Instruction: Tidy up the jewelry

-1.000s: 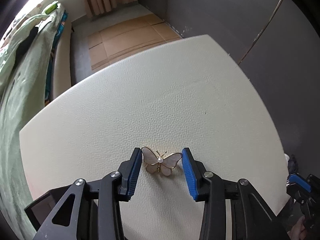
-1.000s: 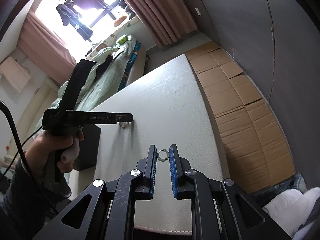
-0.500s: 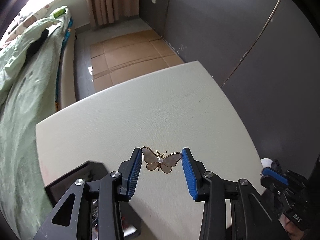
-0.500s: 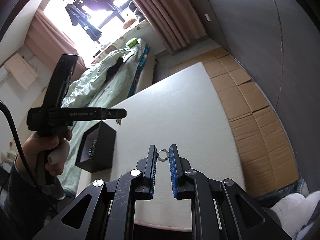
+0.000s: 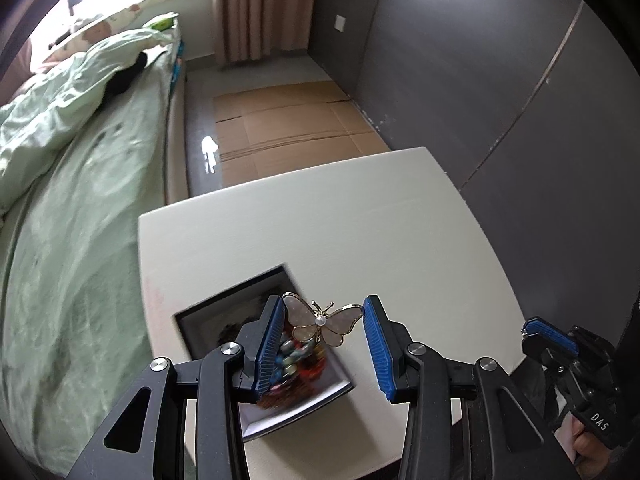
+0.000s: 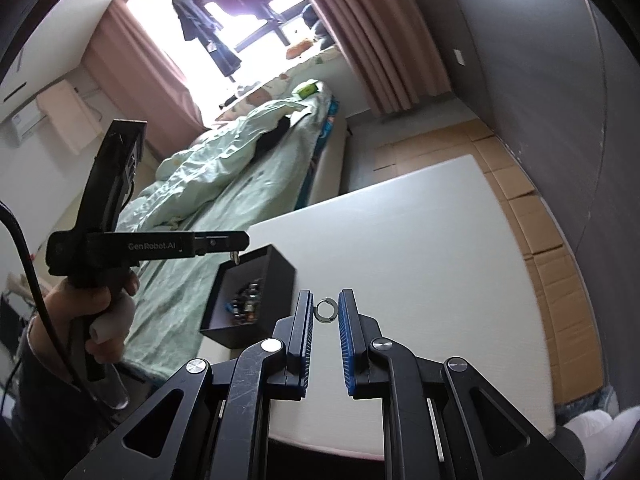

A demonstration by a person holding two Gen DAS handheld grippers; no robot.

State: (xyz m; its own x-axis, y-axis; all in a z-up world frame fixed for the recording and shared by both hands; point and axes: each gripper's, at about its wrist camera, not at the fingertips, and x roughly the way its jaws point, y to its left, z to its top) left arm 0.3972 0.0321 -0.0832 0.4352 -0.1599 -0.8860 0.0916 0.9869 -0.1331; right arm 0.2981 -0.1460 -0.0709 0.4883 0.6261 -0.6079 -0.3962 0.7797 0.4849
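My left gripper (image 5: 324,320) is shut on a gold butterfly brooch (image 5: 322,323) with pale wings and a pearl, held in the air above the open black jewelry box (image 5: 224,312), which holds several colourful pieces. My right gripper (image 6: 326,311) is shut on a small silver ring (image 6: 326,311), held above the white table (image 6: 420,248) to the right of the box (image 6: 248,296). The left gripper also shows in the right wrist view (image 6: 236,254), over the box's far-left corner. The right gripper's blue tip shows in the left wrist view (image 5: 552,336).
The white table (image 5: 360,220) stands beside a bed with a green duvet (image 5: 72,208). Cardboard sheets (image 5: 296,120) cover the floor beyond it. A dark grey wall (image 5: 500,80) runs along the right side.
My left gripper has lifted the brooch off the table and carried it back over the black box. My right gripper has risen a little, the ring still in it.
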